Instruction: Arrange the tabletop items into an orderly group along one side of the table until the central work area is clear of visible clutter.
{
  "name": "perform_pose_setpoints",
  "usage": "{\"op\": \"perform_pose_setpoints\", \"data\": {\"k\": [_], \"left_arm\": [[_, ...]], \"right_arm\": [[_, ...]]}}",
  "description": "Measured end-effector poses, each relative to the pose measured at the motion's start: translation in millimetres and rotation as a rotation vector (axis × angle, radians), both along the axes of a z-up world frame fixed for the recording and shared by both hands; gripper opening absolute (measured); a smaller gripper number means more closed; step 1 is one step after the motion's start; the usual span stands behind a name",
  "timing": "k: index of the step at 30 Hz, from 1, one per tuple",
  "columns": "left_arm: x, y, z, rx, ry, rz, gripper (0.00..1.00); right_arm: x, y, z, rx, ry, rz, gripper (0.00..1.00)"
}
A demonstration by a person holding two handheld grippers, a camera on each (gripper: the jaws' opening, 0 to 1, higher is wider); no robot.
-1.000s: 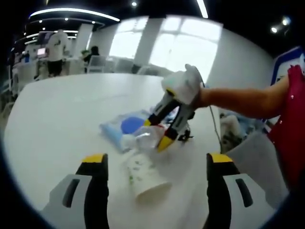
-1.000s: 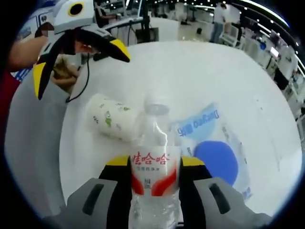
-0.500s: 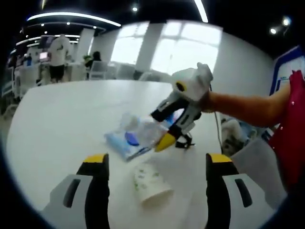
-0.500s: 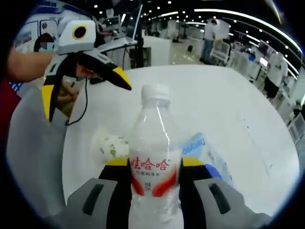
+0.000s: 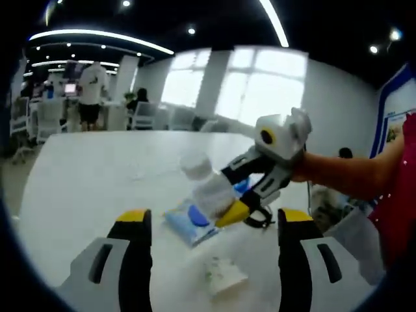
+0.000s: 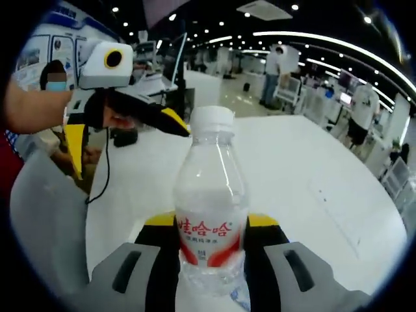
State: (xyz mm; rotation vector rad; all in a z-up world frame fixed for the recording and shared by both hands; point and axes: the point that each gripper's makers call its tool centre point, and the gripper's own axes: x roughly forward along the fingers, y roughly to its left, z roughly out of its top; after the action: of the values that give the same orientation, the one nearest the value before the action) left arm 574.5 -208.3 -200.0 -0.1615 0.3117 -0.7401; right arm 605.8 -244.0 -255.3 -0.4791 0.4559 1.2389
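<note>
My right gripper [image 6: 212,224] is shut on a clear water bottle [image 6: 210,195] with a white cap and a red label, held up off the white table [image 6: 305,169]. The left gripper view shows that same gripper [image 5: 242,192] coming in from the right with the bottle [image 5: 207,185] tilted above the table. Below it lie a blue-and-clear wipes packet [image 5: 192,220] and a white paper cup [image 5: 221,278] with green print, on its side. My left gripper [image 5: 208,224] hangs open above the cup, nothing between its fingers. It also appears at the left of the right gripper view [image 6: 120,123].
A black cable [image 5: 259,218] lies on the table [image 5: 97,169] beside the packet. A person's arm [image 5: 344,175] and red sleeve [image 5: 396,195] fill the right side. Chairs, desks and standing people are in the background beyond the table's far edge.
My right gripper has lifted the bottle from beside the cup and packet up off the table. The left gripper has stayed open and the view has risen a little.
</note>
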Motion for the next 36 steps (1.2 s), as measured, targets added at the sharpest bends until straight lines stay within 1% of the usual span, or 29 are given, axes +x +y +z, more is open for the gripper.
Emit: {"op": "perform_pose_setpoints", "data": {"k": [3,7,12,17,20,22,25,26,30,31,32,33,34,36], "left_arm": [[11.6,3,10.1,-0.017,-0.032,0.054,0.71],[22.3,5,16.1,-0.029,-0.050,0.118,0.69],[32.7,9,18.9,-0.041,-0.050,0.196,0.65],[39.1,12,18.5,-0.051,-0.042,0.248,0.57],[41.5,10,16.6,-0.047,-0.036,0.254,0.56],[41.8,9,14.7,-0.033,-0.033,0.255,0.55],[42.7,11,12.5,-0.017,-0.029,0.255,0.52],[43.5,13,10.6,-0.002,-0.025,0.261,0.50],[42.6,11,11.9,-0.012,-0.019,0.246,0.47],[42.3,10,12.1,-0.013,-0.019,0.243,0.45],[41.0,8,13.3,-0.023,-0.017,0.228,0.41],[39.1,4,15.2,-0.046,-0.011,0.201,0.38],[41.0,8,14.8,-0.030,-0.018,0.220,0.38],[40.7,7,17.2,-0.039,-0.014,0.212,0.38]], "right_arm": [[0,9,7.5,0.028,-0.001,-0.019,0.36],[0,19,14.4,0.052,-0.004,-0.044,0.36],[0,29,20.7,0.077,-0.011,-0.070,0.36],[1,36,25.9,0.109,-0.006,-0.112,0.36],[1,41,29.6,0.135,0.010,-0.124,0.36],[0,44,30.3,0.136,0.007,-0.126,0.36],[-1,46,30.9,0.139,0.011,-0.126,0.36],[-2,47,31.4,0.142,0.011,-0.129,0.36],[-2,49,31.2,0.146,0.015,-0.134,0.36],[-1,50,32.0,0.148,0.009,-0.133,0.36],[-2,50,32.8,0.150,0.006,-0.134,0.36],[-1,51,33.6,0.152,0.004,-0.135,0.36],[-1,51,34.7,0.156,0.001,-0.134,0.36],[-1,52,35.8,0.159,-0.003,-0.136,0.36]]}}
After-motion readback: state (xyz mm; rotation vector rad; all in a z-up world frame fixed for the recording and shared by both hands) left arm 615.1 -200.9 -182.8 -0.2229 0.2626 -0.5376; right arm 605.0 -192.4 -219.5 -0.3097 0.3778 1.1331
